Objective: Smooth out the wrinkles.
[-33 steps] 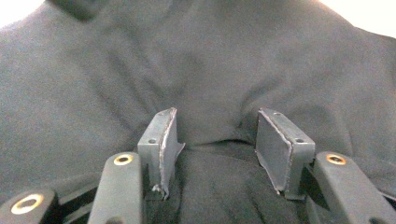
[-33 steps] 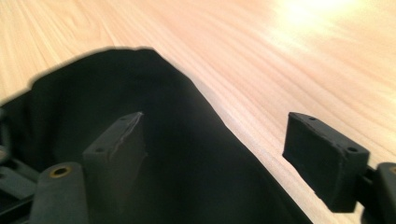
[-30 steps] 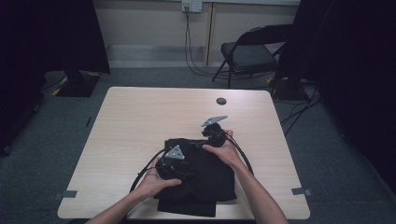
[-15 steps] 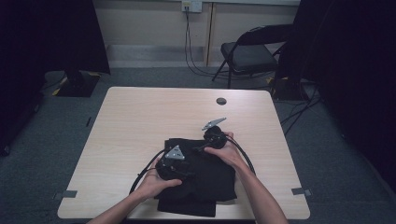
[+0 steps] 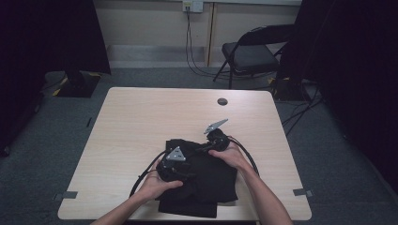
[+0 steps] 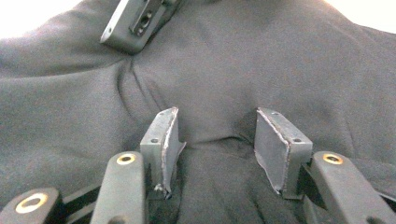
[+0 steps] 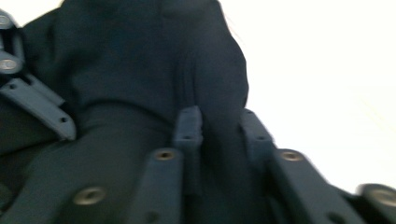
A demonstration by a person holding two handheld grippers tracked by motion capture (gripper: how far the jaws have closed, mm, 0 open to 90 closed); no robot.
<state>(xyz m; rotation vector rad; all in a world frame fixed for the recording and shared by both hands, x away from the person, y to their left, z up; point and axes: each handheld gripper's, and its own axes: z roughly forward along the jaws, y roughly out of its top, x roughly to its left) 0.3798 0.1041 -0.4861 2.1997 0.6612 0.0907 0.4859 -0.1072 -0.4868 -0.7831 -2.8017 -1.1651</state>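
In the high view, we find a black garment point(image 5: 202, 180) lying folded on the light wooden table point(image 5: 141, 122), in the lower centre of the frame near the table's front edge. Both of our hands work over it.

Left gripper point(image 5: 174, 165): it sits on the left part of the cloth, lower centre of the frame. In the left gripper view its jaws stand apart, pads pressed down into the fabric point(image 6: 224, 84), with a low ridge of cloth rising between them. The pads do not squeeze that ridge.

Right gripper point(image 5: 217, 138): it rests at the garment's upper right corner in the high view. Its jaws have just been closing. In the right gripper view, which is blurred, a fold of the dark cloth point(image 7: 140, 70) lies between the two narrow-set jaws point(image 7: 215, 126); we read this as a clamp on the garment edge.

The left gripper's linkage appears at the left edge of the right gripper view.
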